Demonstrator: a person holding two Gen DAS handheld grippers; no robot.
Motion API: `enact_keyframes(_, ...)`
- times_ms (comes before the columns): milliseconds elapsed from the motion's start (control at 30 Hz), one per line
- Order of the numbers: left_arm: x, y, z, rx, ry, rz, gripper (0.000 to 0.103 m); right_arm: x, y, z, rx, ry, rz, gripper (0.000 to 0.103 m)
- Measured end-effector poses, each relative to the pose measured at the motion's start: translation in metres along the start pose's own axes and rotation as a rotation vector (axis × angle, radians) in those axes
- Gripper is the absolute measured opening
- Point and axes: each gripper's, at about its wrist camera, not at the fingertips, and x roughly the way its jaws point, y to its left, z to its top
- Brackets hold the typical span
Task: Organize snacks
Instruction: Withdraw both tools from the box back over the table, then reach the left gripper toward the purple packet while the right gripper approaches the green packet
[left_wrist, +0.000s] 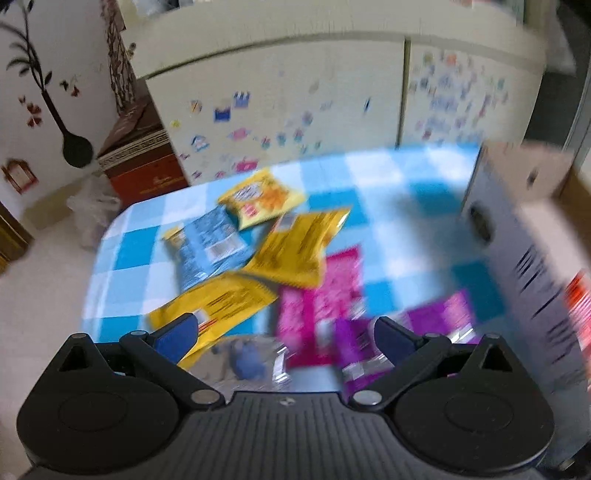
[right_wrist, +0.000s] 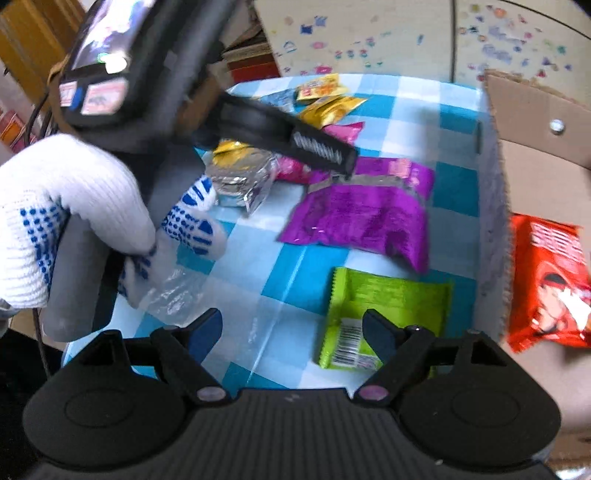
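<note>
While both tools stood wide and empty, the right tool (right_wrist: 291, 334) hung over the green packet (right_wrist: 380, 314) on the counter (right_wrist: 454, 107) beside the box (right_wrist: 535, 177), so lowering and closing on it seemingly came next.

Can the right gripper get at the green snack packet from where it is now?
Probably yes. The right gripper is open and empty, and the green snack packet lies flat on the checked tablecloth just ahead of its fingertips, nothing on top; the cardboard box stands alongside.
</note>
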Motion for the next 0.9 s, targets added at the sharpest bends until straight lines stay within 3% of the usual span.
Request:
enact_keyframes(100, -0.005, -0.005, 0.007, -0.057, -0.020, -0.121, 0.103, -0.012, -0.003, -0.002, 0.025, -0.021, -0.014, 0.083)
enact_keyframes(200, 0.001, -0.017, 0.007, -0.082, 0.016, -0.216, 0.103, -0.020, -0.009, -0.003, 0.063, -0.036, -0.021, 0.083)
enact_keyframes(500, 0.025, -0.045, -0.007, -0.032, 0.086, -0.222, 0.103, -0.034, -0.013, -0.009, 0.099, -0.048, -0.049, 0.083)
enact_keyframes(667, 0.035, -0.034, -0.012, -0.076, 0.122, -0.240, 0.103, -0.031, -0.014, -0.010, 0.098, -0.031, -0.051, 0.083)
enact_keyframes(900, 0.027, -0.008, -0.025, -0.114, 0.162, -0.193, 0.103, -0.025, -0.018, -0.010, 0.108, -0.023, -0.060, 0.083)
